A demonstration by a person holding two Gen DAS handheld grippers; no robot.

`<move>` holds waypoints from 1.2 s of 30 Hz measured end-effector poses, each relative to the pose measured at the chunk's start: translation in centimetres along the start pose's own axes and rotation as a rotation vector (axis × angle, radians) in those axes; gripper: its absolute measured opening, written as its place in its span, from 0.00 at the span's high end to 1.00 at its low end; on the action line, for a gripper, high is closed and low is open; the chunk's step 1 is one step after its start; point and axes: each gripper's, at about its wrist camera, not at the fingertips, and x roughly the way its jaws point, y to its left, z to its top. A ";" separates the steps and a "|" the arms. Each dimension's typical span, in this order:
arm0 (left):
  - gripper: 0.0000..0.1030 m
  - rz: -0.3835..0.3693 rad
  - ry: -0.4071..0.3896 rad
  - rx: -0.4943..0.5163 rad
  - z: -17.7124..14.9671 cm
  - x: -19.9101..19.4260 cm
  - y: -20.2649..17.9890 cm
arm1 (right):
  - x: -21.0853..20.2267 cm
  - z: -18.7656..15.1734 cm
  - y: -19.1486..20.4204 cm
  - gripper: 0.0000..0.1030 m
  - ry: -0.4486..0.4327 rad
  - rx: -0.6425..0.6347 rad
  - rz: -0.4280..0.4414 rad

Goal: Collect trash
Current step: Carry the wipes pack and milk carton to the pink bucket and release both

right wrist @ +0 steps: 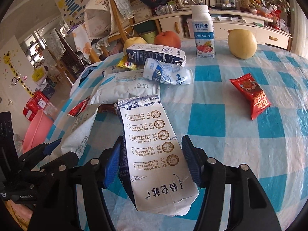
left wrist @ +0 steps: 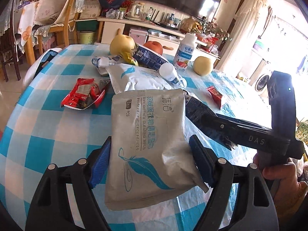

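Both blue-padded fingers of the left gripper clamp a grey wipes packet from its two sides, the pads pressing the packet's edges near its lower half, so most of the packet stands up past the fingertips and its bottom corner hangs back toward the camera. Its printed face with the blue feather is turned to the lens, and the packet sits lifted off the blue-and-white checked tablecloth. In the right wrist view, the right gripper grips a flattened milk carton the same way: the left pad lies against the carton's dark side edge and the right pad sits at its opposite edge, though whether that pad fully touches is hard to tell. The carton runs lengthwise between the fingers, its folded top pointing away from the camera and its crumpled base close to it, raised above the cloth. The left gripper and its packet show at the lower left of this view, just beside the carton. Further back on the table lie a second wipes packet, a crushed white bottle, another flattened carton, a yellow wrapper and a red snack wrapper, the last well apart on the right. A larger red wrapper lies left of the held packet. An upright yoghurt bottle, two pears and an apple stand at the far edge.
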 end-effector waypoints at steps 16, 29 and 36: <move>0.23 0.112 -0.254 -0.153 1.3 -7.6 6.0 | -3.7 0.0 6.5 0.41 -0.096 0.108 0.165; 0.23 0.664 -0.479 -0.627 0.9 -16.0 19.5 | 1.7 5.8 25.8 0.40 -0.010 -0.095 0.462; 0.23 0.799 -0.433 -0.847 -0.2 -17.5 26.2 | 7.1 6.7 36.8 0.40 0.079 -0.230 0.541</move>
